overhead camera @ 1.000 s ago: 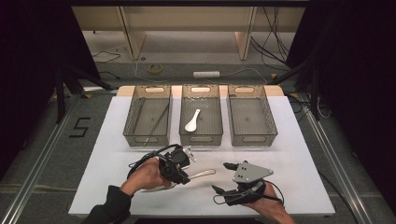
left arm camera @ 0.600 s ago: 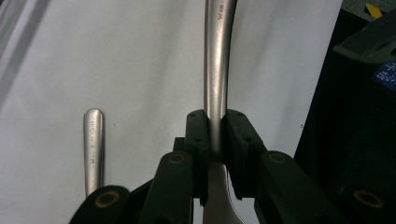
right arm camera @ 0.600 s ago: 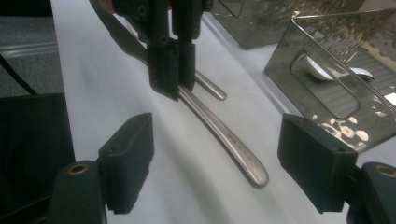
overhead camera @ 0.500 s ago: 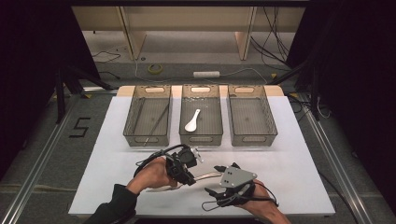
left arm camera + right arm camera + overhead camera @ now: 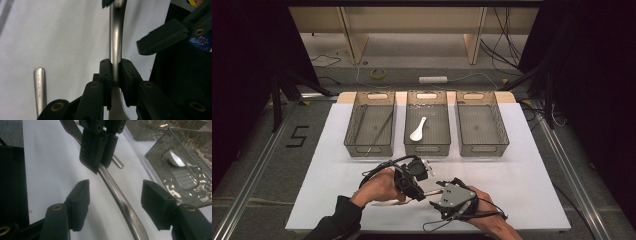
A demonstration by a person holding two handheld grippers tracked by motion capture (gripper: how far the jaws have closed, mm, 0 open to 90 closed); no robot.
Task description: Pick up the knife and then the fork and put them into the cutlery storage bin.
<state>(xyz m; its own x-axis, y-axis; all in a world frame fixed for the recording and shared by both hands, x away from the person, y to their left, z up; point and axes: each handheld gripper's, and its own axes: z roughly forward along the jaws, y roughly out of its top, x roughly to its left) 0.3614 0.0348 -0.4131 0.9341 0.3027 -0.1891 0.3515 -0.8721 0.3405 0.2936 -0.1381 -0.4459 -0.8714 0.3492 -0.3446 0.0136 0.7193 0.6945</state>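
1. A steel utensil handle (image 5: 117,195) is held near the front edge of the white tabletop (image 5: 532,170), a little left of its middle, between the two grippers.
2. The left gripper (image 5: 116,75) is clamped on the handle, pads pressing its flat sides.
3. In the left gripper view the handle's long axis runs straight away from the jaws, bowing gently toward the far end.
4. In the high view the handle (image 5: 434,191) lies roughly along the front edge, pointing from the left gripper (image 5: 414,177) toward the right gripper (image 5: 443,192).
5. The right gripper (image 5: 113,200) straddles the handle's free end; its jaws have just been closing, yet both pads stand clear of the metal.
6. The left gripper view also shows a second steel handle (image 5: 40,87) lying on the tabletop, roughly parallel to the held one.
7. The right gripper view catches a white spoon (image 5: 175,158) through the handle slot of a clear bin (image 5: 190,177); the high view places that spoon (image 5: 418,129) in the middle bin (image 5: 427,147).
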